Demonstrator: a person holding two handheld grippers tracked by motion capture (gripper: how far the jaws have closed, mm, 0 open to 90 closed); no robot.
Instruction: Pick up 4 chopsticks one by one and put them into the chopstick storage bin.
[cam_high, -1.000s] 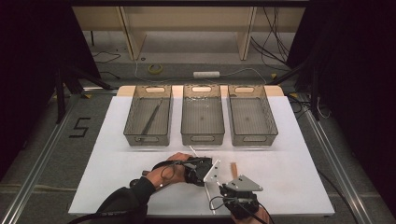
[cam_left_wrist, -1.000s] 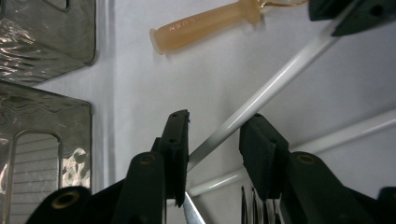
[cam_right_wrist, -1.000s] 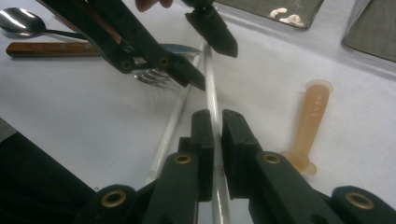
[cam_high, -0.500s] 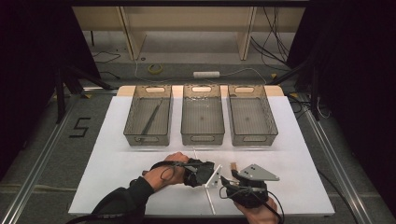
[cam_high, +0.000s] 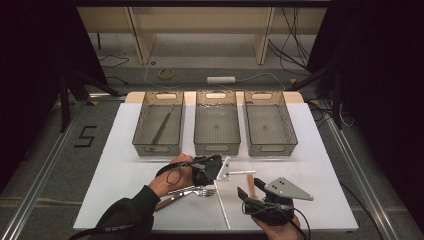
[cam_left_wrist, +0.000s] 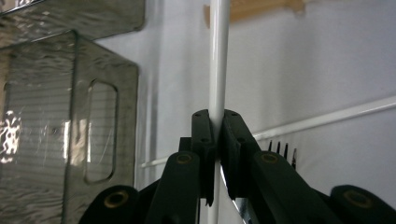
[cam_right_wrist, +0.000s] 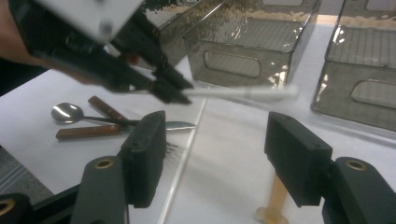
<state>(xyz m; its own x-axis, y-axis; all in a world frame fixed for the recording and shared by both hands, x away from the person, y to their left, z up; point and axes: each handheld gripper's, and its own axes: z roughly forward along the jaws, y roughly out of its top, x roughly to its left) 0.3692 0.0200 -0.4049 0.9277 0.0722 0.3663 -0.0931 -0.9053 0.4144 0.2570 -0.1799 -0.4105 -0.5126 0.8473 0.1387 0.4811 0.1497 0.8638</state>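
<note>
Just in front of the middle bin (cam_high: 217, 131), the left gripper (cam_high: 218, 169) clamps a white stick (cam_high: 242, 172) level above the table (cam_high: 320, 165). Right gripper (cam_high: 251, 190), nearer the person, has just been opening, nothing between its jaws.

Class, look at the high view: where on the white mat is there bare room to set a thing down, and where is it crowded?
Bare patches: the mat's left strip beside the left bin, and its right strip beside the right bin. Crowded: the near middle, where the left gripper clamps a white stick, above a fork, another white stick and the right gripper.
</note>
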